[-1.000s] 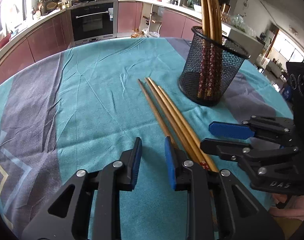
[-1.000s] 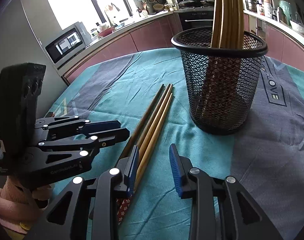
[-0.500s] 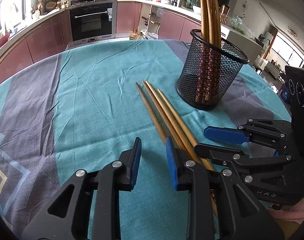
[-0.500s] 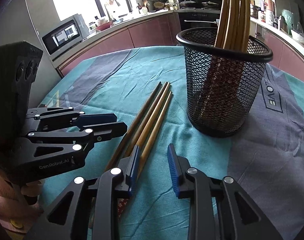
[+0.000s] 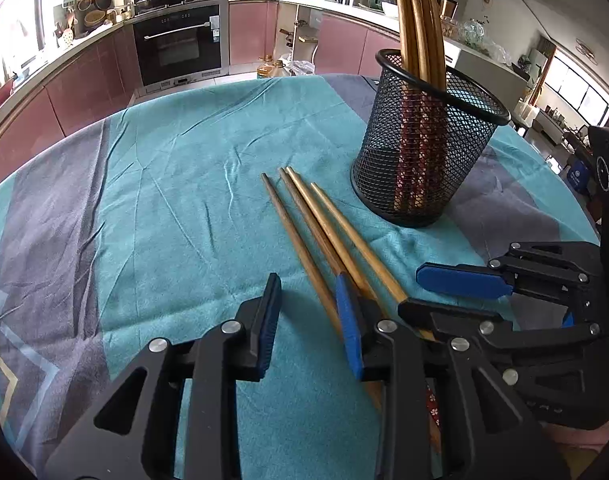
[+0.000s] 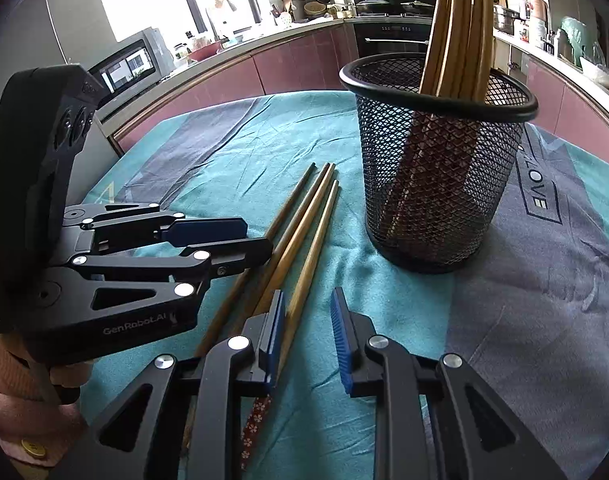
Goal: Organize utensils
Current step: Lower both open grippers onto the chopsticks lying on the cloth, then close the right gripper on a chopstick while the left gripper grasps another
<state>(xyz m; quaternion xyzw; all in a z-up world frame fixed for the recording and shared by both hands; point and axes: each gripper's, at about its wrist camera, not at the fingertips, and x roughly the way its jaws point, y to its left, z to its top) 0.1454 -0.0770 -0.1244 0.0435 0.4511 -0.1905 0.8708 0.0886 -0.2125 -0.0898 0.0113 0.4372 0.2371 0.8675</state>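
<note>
— Over the tabletop (image 5: 184,184), where do your hands sit?
— Both tilt downward. Your left hand-held gripper (image 5: 310,320) has been opening, your right hand-held gripper (image 6: 306,332) closing; both gape empty beside loose chopsticks (image 5: 316,232) near the mesh holder (image 5: 424,152).

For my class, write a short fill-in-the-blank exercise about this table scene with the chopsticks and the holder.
1. The loose chopsticks lie on a ____ tablecloth.
2. The number of loose chopsticks on the cloth is ____.
3. The black holder is made of wire ____.
4. The chopsticks inside the holder stand ____.

Missing words: teal; four; mesh; upright
</note>
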